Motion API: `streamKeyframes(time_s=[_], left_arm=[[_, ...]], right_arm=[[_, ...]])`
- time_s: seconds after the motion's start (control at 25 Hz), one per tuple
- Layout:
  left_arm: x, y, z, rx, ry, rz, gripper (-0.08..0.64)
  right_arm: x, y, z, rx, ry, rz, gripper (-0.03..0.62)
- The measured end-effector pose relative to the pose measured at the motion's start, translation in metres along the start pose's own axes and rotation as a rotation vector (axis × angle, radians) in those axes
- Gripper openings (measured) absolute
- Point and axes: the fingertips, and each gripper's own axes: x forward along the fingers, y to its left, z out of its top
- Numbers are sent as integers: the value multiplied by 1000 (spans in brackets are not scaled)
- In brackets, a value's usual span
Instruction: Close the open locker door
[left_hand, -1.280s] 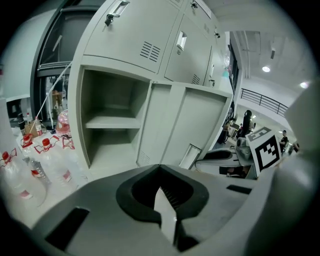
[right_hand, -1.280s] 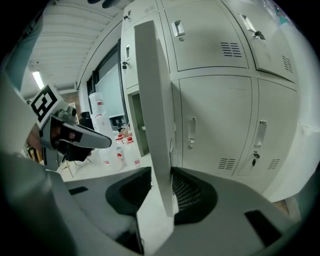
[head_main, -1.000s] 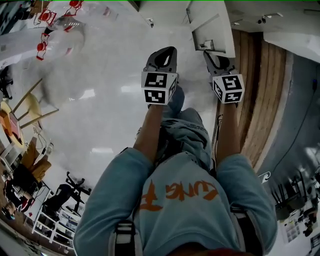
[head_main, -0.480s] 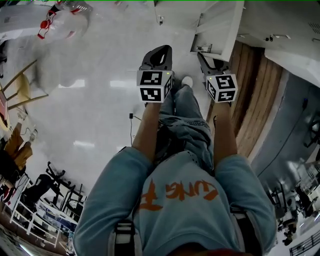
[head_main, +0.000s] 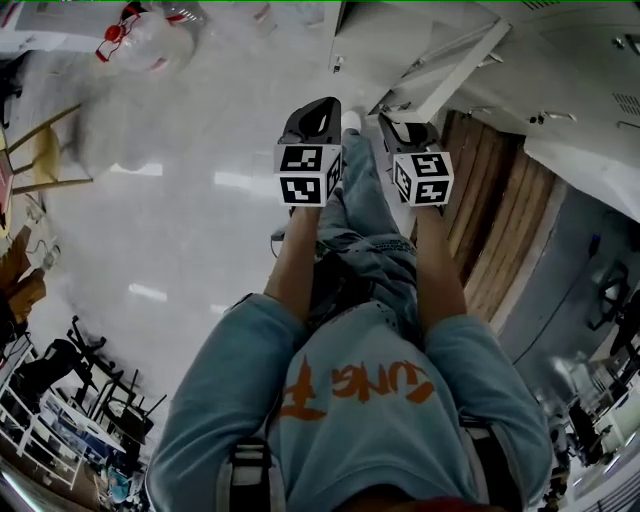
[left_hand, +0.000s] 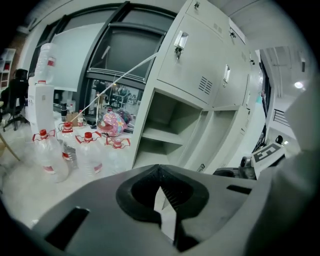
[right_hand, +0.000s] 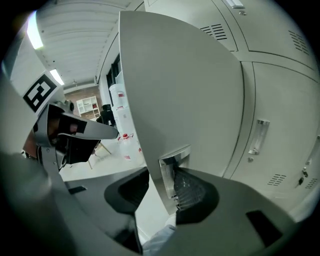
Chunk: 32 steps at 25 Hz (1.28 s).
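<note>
The grey locker door (head_main: 450, 68) stands open at the top of the head view; in the right gripper view the same door (right_hand: 180, 90) fills the middle. Its free edge, with a metal latch (right_hand: 169, 167), runs between the jaws of my right gripper (right_hand: 160, 187). Those jaws have just been opening; the left pad is clear of the door, so the right gripper (head_main: 400, 128) is open. Beside it in the head view my left gripper (head_main: 320, 112) is shut and holds nothing. The left gripper view has that gripper (left_hand: 162, 192) facing the open locker compartment (left_hand: 170, 135) with its shelf.
Closed lockers (right_hand: 280, 115) line the wall behind the door. Large water bottles (left_hand: 50, 150) stand on the white floor left of the open locker, and a bottle (head_main: 150, 40) is also in the head view. A wooden chair (head_main: 40, 160) is at far left. My legs (head_main: 365, 220) are below the grippers.
The right gripper has shifted left in the head view, closer to the left one. The door showed a broad panel before and now shows as a narrow slanted strip. More of the lockers is in sight.
</note>
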Motion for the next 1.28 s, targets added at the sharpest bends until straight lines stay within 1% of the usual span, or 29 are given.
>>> streamKeyframes(time_s=[0.16, 0.36, 0.68, 0.96, 1.28], left_arm=[[0, 19, 8, -8, -11, 32, 18], [8, 38, 18, -20, -12, 53, 18], [28, 77, 40, -50, -25, 71, 18], [55, 106, 66, -74, -31, 75, 18], [88, 128, 86, -114, -33, 76, 18]], right_arm=[[23, 10, 16, 3, -10, 26, 163], [49, 13, 33, 16, -15, 35, 156], [95, 21, 71, -20, -6, 43, 137], [129, 17, 98, -49, 18, 24, 118], [157, -1, 121, -18, 17, -47, 106]])
